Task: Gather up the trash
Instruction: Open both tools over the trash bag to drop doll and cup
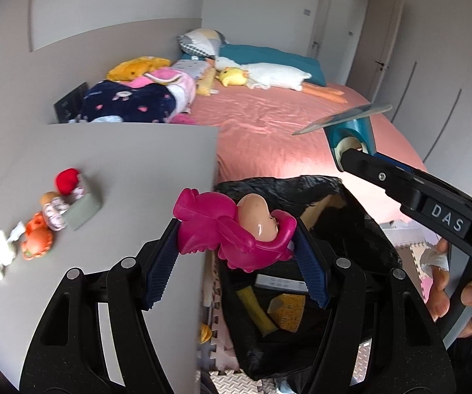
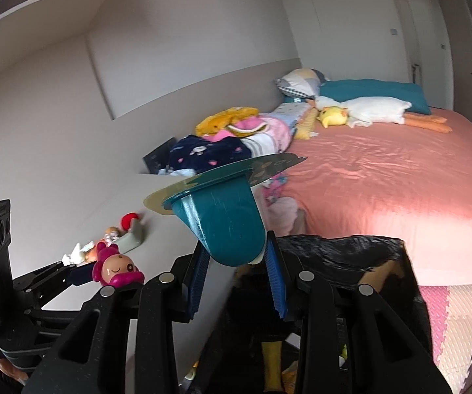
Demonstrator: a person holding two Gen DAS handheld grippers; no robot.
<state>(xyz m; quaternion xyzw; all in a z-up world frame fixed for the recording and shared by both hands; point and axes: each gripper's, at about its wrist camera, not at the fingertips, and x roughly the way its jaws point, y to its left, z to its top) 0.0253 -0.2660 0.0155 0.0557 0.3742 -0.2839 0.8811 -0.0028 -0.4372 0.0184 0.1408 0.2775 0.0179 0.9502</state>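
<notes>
Left gripper (image 1: 236, 239): jaws closed on pink doll figure (image 1: 232, 229), held above near-left rim of black trash bag (image 1: 360, 216), at right edge of grey surface (image 1: 104, 177). Right gripper (image 2: 237, 262): jaws clamped on teal cup (image 2: 229, 223) with partly peeled foil lid (image 2: 268, 164), held over bag (image 2: 351, 246) toward bed (image 2: 383, 177). Bag contents partly hidden by both grippers; only yellow and white fragments discernible. Remaining small items (image 1: 39, 226) on surface at left: red, orange and white pieces, identity unclear. Holding hand (image 1: 459, 292) cut off at right frame edge.
</notes>
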